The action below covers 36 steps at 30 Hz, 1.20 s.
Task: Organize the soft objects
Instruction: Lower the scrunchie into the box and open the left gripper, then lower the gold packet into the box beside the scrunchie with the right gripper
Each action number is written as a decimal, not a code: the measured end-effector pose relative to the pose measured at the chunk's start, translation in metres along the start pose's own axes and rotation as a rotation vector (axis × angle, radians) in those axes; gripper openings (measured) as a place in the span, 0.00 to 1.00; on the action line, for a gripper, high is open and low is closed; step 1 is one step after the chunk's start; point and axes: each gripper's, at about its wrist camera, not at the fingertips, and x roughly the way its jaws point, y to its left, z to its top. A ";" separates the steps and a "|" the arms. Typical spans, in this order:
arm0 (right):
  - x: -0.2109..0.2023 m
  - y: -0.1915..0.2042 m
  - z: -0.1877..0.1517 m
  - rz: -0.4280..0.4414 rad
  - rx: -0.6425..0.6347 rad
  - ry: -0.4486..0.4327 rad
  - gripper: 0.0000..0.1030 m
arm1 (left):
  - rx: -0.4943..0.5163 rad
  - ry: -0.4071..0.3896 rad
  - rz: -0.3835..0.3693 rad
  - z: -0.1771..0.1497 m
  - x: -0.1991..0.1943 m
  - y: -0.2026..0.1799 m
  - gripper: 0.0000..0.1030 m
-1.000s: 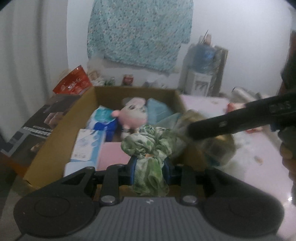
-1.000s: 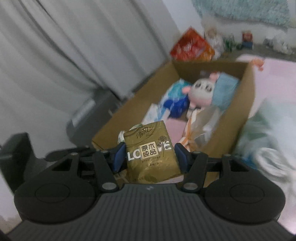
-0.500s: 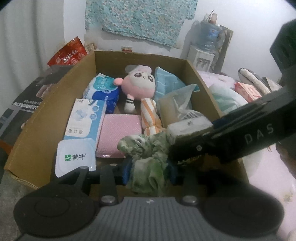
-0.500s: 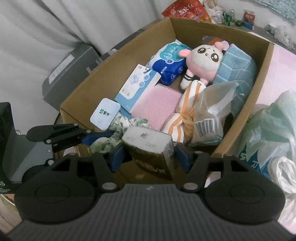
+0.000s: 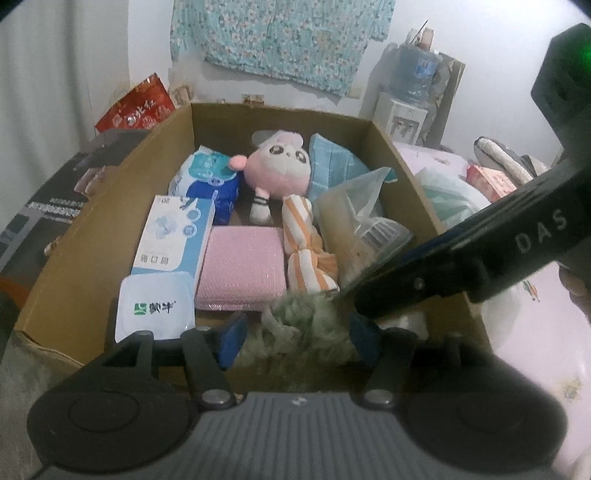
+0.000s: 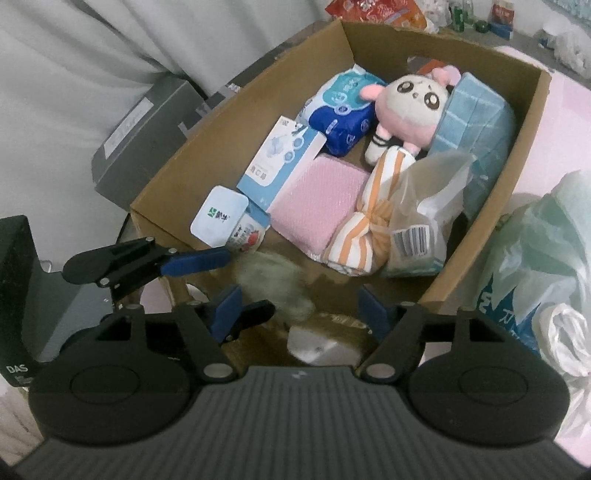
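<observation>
Both hand-held grippers hang over the near end of the cardboard box (image 6: pixel 524 122). The left hand-held gripper (image 5: pixel 295 332) has just been spreading its jaws, so the green cloth (image 5: pixel 306 325) drops blurred between them. The right hand-held gripper (image 6: pixel 299 306) has likewise widened, and its tissue pack (image 6: pixel 325 343) slips below.

A blue cloth with little flowers (image 5: pixel 280 40) hangs on the white wall, and a water machine (image 5: pixel 400 110) with a big blue bottle on top stands in the corner to its right. A shiny red bag (image 5: pixel 138 107) sits past the far left corner of the brown box, near some small bottles (image 6: pixel 461 14) on the floor, and a white curtain (image 6: pixel 74 66) hangs on the left with a gray case (image 6: pixel 144 136) in front of it. On the right lie see-through plastic bags (image 6: pixel 546 266) on a pink sheet (image 5: pixel 528 369), and farther back there is a red and white packet (image 5: pixel 491 182).
</observation>
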 end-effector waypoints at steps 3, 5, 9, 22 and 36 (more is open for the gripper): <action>-0.005 0.001 -0.002 0.011 0.002 -0.028 0.68 | 0.006 -0.034 0.003 0.000 -0.005 -0.001 0.67; -0.009 0.000 -0.003 0.017 0.001 -0.054 0.68 | 0.009 -0.054 0.012 -0.001 -0.008 -0.003 0.68; -0.019 0.000 -0.006 0.043 -0.006 -0.104 0.67 | 0.003 -0.098 0.032 -0.003 -0.016 -0.003 0.72; -0.037 0.038 -0.021 0.095 -0.247 0.078 0.41 | -0.077 -0.246 0.149 -0.012 -0.057 0.024 0.75; 0.004 0.051 -0.004 0.050 -0.252 0.260 0.44 | -0.145 -0.268 0.149 -0.023 -0.065 0.040 0.75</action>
